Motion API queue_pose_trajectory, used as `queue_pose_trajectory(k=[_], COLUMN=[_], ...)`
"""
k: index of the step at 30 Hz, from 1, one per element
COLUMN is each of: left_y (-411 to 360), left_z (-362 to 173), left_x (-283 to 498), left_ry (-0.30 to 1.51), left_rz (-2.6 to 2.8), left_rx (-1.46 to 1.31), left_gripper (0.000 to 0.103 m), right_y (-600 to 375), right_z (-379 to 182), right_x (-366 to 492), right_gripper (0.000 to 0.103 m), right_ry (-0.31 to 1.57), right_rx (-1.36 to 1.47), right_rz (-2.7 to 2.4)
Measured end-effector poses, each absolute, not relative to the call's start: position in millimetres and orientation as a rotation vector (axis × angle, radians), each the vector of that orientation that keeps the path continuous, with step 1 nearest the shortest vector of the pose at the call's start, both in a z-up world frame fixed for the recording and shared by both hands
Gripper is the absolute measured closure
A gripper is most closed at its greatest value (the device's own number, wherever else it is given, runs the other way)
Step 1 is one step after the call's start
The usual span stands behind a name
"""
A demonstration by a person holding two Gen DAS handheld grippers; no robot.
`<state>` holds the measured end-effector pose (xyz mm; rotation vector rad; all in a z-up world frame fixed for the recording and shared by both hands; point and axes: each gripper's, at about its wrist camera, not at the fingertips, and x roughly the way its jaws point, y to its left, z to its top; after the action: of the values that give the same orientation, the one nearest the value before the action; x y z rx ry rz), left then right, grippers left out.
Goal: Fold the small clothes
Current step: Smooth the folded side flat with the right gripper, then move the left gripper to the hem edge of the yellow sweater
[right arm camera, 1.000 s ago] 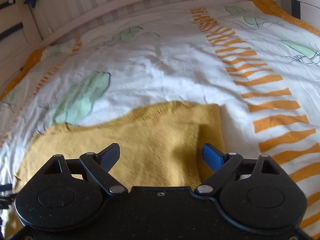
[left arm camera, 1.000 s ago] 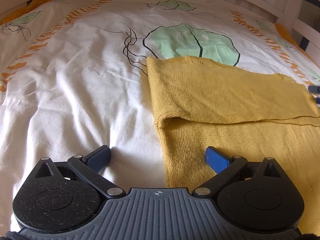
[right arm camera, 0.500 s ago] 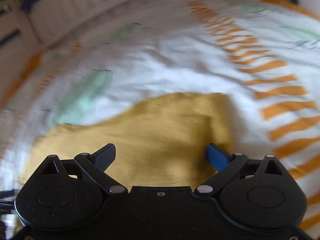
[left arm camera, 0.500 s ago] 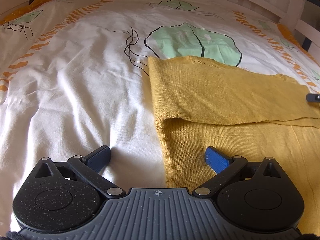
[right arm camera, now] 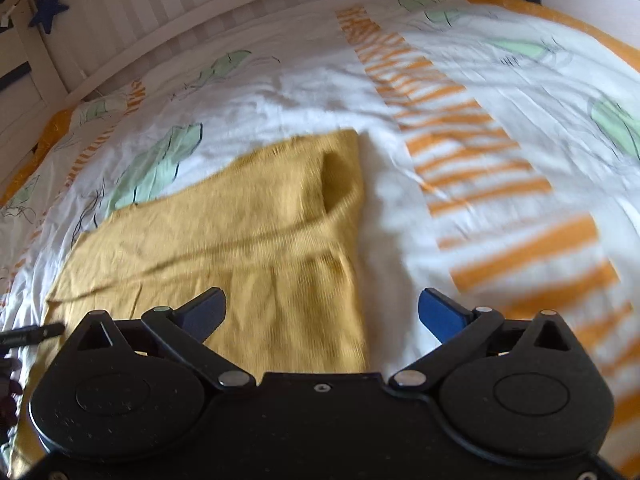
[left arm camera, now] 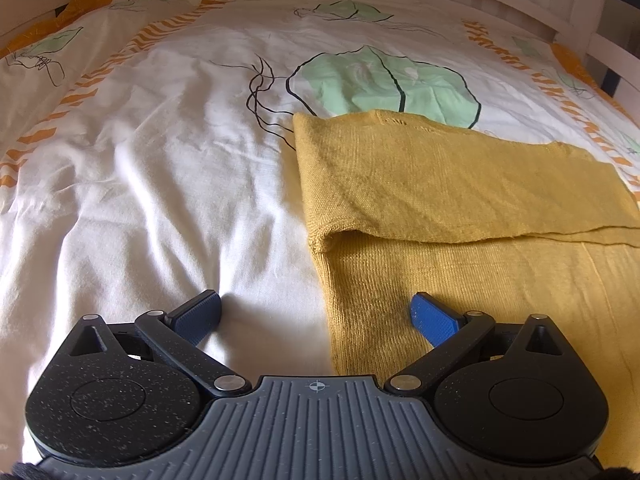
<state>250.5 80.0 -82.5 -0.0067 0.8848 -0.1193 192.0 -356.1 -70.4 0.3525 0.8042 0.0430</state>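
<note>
Right wrist: blurred; yellow knit garment [right arm camera: 248,232] cut off.

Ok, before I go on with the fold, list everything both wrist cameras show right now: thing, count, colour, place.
knitted garment: one, mustard yellow, lying on the bed cover, far part folded over the near part; also in the right wrist view.
bed cover: one, white with green leaf prints and orange stripes, spread under the garment.
bed rail: one, white slats, along the far edge of the bed.
star ornament: one, dark blue, hanging at the rail, upper left of the right wrist view.
left gripper: one, black with blue pads, jaws open across the garment's left edge, nothing pinched.
right gripper: one, black with blue pads, jaws opening, across the garment's right edge, nothing pinched.
</note>
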Motion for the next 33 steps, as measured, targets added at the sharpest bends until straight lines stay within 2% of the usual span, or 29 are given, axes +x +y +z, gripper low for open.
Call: queue_pose_trajectory(k=[7,17,33], left_y=[88.8,100.3,100.3], left_z=[-74.6,-64.0,-65.7], left_x=[221.2,133.9,56.2], left_ry=[0.931,1.011,1.118], left_rz=[-0.137,-0.157,-0.210], left_rx=[-0.048,-0.024,-0.009], left_gripper=[0.001,0.002,0.002], right_y=[-363.0,-366.7,-371.0], right_z=[-73.5,-71.9,-73.8], right_x=[135.4,83.7,47.9], right_gripper=[0.000,0.000,0.000], right_ry=[0.905,0.977,1.066], right_rx=[0.388,0.486,0.593], right_rz=[0.077,0.160,0.240])
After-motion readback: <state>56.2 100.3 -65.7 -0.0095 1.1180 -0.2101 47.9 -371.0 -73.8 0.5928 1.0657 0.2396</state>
